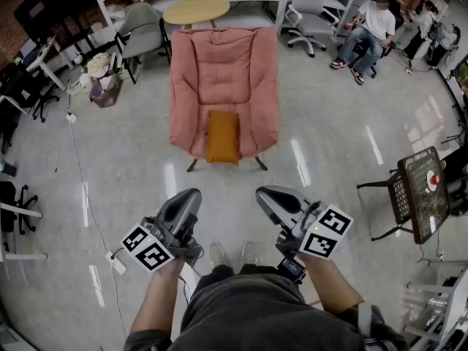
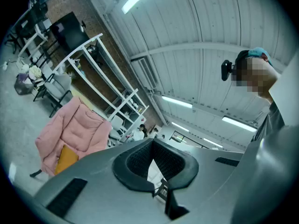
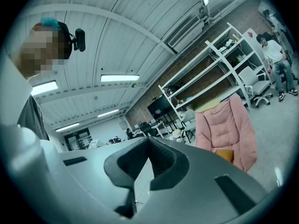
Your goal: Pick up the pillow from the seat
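An orange pillow (image 1: 222, 137) lies on the front of the seat of a pink padded chair (image 1: 224, 68), straight ahead of me across bare floor. My left gripper (image 1: 183, 205) and right gripper (image 1: 272, 199) hang near my body, well short of the chair, both shut and holding nothing. The left gripper view is tilted up at the ceiling, with the pink chair (image 2: 70, 129) and the pillow (image 2: 66, 157) at lower left. In the right gripper view the chair (image 3: 227, 129) and a corner of the pillow (image 3: 225, 155) show at the right.
A round wooden table (image 1: 196, 10) and grey office chairs (image 1: 142, 29) stand behind the pink chair. A seated person (image 1: 369, 29) is at the back right. A black stand with a panel (image 1: 418, 193) is on my right. A white cable (image 1: 82, 181) runs over the floor at left.
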